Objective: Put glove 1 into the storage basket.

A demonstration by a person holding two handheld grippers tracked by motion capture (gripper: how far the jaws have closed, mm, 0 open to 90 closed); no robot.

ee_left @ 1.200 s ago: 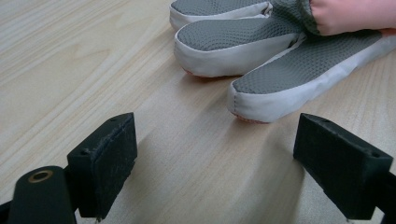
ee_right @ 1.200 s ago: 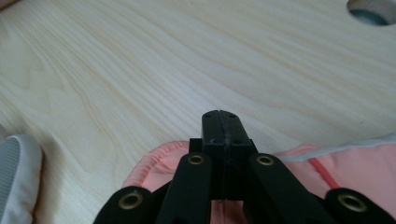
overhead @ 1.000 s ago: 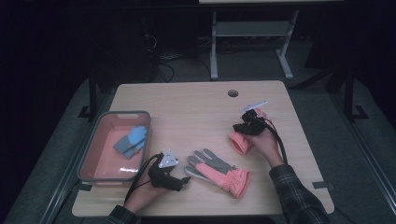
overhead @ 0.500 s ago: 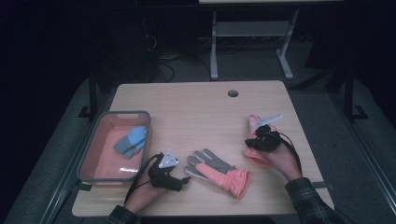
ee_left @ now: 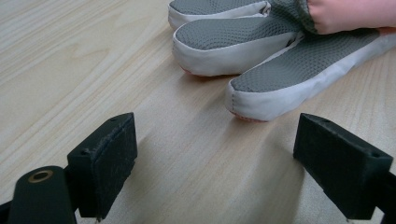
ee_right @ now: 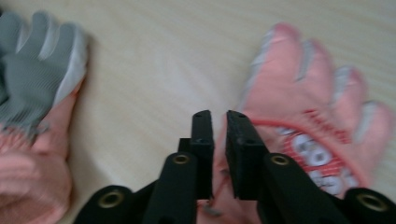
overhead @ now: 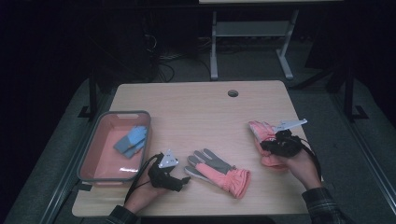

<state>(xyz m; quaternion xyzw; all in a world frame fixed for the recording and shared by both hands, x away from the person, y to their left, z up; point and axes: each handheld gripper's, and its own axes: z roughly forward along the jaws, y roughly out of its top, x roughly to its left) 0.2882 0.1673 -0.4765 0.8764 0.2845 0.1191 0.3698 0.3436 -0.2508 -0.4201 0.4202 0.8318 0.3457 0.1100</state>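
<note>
Left gripper [overhead: 180,179] rests low, jaws wide; right gripper [ee_right: 219,122], jaws just opening, stands narrowly parted.

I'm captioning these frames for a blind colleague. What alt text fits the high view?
Two hand-held grippers work over a light wooden table: the right gripper rests on a pink glove near the right edge, and the left gripper sits open beside a pink-and-grey glove lying flat. A pink plastic bin at left holds a blue glove.
</note>
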